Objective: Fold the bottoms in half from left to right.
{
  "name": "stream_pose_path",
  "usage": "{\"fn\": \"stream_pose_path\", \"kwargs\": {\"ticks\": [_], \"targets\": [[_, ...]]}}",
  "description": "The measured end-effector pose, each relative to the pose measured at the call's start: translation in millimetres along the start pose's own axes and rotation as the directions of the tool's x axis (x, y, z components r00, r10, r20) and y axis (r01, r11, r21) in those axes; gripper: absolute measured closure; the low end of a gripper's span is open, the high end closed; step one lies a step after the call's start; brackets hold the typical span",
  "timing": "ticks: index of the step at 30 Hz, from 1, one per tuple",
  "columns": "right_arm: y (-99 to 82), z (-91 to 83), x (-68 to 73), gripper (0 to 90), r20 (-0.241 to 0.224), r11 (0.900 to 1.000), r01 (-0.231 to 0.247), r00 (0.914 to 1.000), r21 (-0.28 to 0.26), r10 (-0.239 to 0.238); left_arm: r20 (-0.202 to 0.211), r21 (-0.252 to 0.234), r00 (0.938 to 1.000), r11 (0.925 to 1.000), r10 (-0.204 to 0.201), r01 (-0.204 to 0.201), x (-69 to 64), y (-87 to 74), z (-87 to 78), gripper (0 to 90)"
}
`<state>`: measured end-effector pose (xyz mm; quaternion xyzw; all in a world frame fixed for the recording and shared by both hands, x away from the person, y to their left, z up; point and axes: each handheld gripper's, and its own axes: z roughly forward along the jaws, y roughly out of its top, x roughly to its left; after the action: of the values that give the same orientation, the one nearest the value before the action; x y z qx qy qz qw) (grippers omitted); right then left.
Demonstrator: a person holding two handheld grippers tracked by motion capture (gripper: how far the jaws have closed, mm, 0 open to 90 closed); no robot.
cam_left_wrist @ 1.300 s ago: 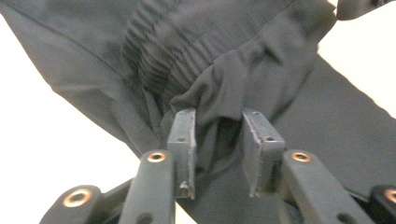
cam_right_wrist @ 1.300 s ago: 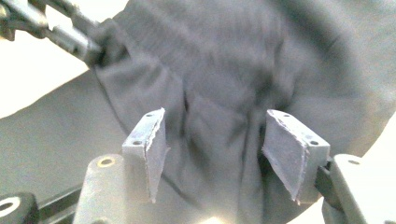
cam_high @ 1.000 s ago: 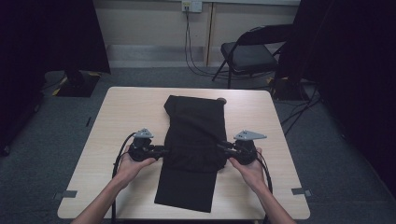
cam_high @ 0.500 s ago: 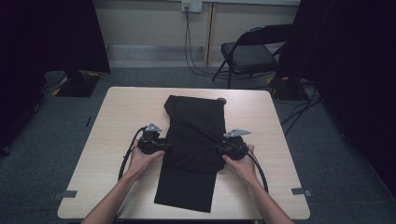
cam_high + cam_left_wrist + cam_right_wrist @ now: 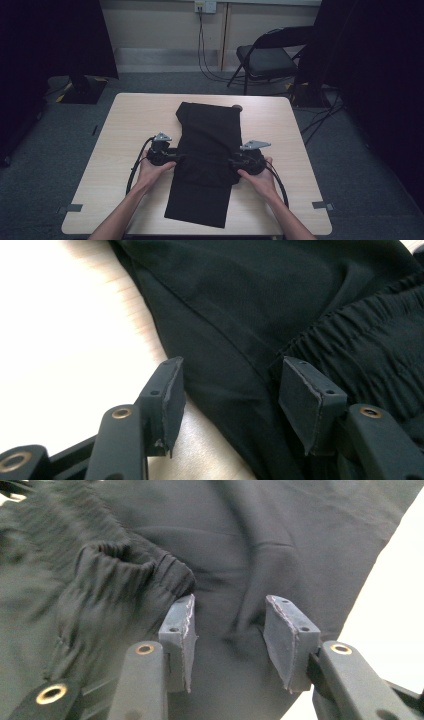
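A black garment [image 5: 207, 150] with a gathered elastic waistband [image 5: 370, 345] lies folded lengthwise down the middle of the light wooden table [image 5: 125, 130]. My left gripper [image 5: 180, 158] rests at its left edge. In the left gripper view that gripper [image 5: 232, 400] is open and its jaws have just been opening. The cloth's edge lies loose between the pads [image 5: 172, 390]. My right gripper [image 5: 232, 161] sits at the garment's right edge. Its jaws [image 5: 232, 637] have also just been opening and stand open over the cloth beside the waistband fold [image 5: 135, 570]. Neither pad presses on fabric.
A small dark round object [image 5: 237, 107] lies by the garment's far right corner. Bare tabletop flanks the cloth on both sides. A folding chair [image 5: 267, 57] stands beyond the table, with cables on the floor and tape marks [image 5: 74, 207] at the near corners.
Both hands have shifted slightly inward toward the garment's edges and lowered. The jaws of both grippers stand wider apart. The garment has kept its place.
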<state>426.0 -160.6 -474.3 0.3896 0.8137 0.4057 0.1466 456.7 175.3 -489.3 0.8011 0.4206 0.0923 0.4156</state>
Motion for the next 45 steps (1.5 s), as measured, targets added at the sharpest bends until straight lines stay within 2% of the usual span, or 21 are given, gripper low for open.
{"fn": "stream_pose_path", "kwargs": {"ticks": [2, 4, 5, 7, 11, 14, 18, 24, 29, 32, 36, 39, 41, 45], "targets": [[-1.6, -5.6, 4.7, 54.5, -0.015, 0.9998, 0.018, 0.9997, -0.01, -0.018, 0.016, -0.018, 0.9999, 0.9998, -0.001, 0.002, -1.3, 0.7, -2.5, 42.1], [-4.4, -10.6, 9.7, 53.6, -0.032, 0.9995, 0.03, 0.999, -0.012, -0.031, 0.027, -0.045, 0.9994, 0.9988, 0.02, -0.018, -4.7, 1.8, -6.2, 40.8], [-6.2, -13.1, 12.2, 53.4, -0.04, 0.9993, 0.036, 0.9985, -0.012, -0.036, 0.034, -0.053, 0.9992, 0.9984, 0.018, -0.016, -6.3, 2.4, -7.7, 39.5], [-9.2, -18.5, 17.0, 51.9, -0.051, 0.9985, 0.055, 0.9971, -0.008, -0.055, 0.042, -0.056, 0.9976, 0.997, 0.056, -0.053, -11.7, 4.8, -12.5, 39.2], [-15.2, -29.0, 22.7, 50.9, -0.073, 0.9974, 0.071, 0.9948, -0.013, -0.072, 0.073, -0.057, 0.9937, 0.9951, 0.085, -0.081, -18.2, 5.7, -21.6, 38.1], [-19.6, -34.2, 25.2, 49.8, -0.082, 0.9971, 0.075, 0.9937, -0.013, -0.076, 0.089, -0.077, 0.9926, 0.9942, 0.083, -0.076, -19.3, 5.4, -28.8, 36.8], [-20.4, -38.4, 25.4, 50.7, -0.099, 0.9969, 0.075, 0.9922, -0.022, -0.077, 0.089, -0.075, 0.9909, 0.9927, 0.101, -0.095, -24.1, 3.0, -32.1, 36.8], [-19.3, -40.2, 28.9, 51.1, -0.125, 0.9962, 0.08, 0.9886, -0.035, -0.083, 0.111, -0.067, 0.9844, 0.9894, 0.136, -0.129, -31.4, -2.8, -43.4, 36.9], [-18.2, -40.4, 32.7, 50.5, -0.137, 0.9953, 0.091, 0.986, -0.035, -0.095, 0.135, -0.059, 0.9809, 0.9893, 0.14, -0.133, -31.0, -11.5, -52.9, 35.6], [-15.3, -40.0, 36.3, 50.5, -0.14, 0.9942, 0.1, 0.9847, -0.04, -0.104, 0.146, -0.072, 0.9809, 0.9903, 0.129, -0.119, -30.3, -12.8, -55.4, 35.5], [-10.6, -39.6, 42.5, 50.3, -0.159, 0.9915, 0.121, 0.9791, -0.048, -0.127, 0.128, -0.083, 0.9866, 0.9924, 0.102, -0.092, -26.8, -13.4, -54.8, 36.1], [-10.5, -40.3, 47.5, 49.9, -0.169, 0.9902, 0.132, 0.9759, -0.047, -0.138, 0.115, -0.071, 0.9899, 0.9946, 0.084, -0.076, -24.1, -14.1, -51.8, 36.2], [-12.0, -40.7, 50.4, 49.5, -0.176, 0.9892, 0.139, 0.9736, -0.044, -0.145, 0.125, -0.062, 0.9881, 0.9946, 0.09, -0.082, -26.6, -15.0, -50.1, 36.2], [-12.7, -39.6, 57.8, 48.5, -0.191, 0.9872, 0.154, 0.9686, -0.04, -0.159, 0.149, -0.025, 0.9796, 0.9909, 0.135, -0.132, -39.0, -19.7, -42.9, 35.9]]}}
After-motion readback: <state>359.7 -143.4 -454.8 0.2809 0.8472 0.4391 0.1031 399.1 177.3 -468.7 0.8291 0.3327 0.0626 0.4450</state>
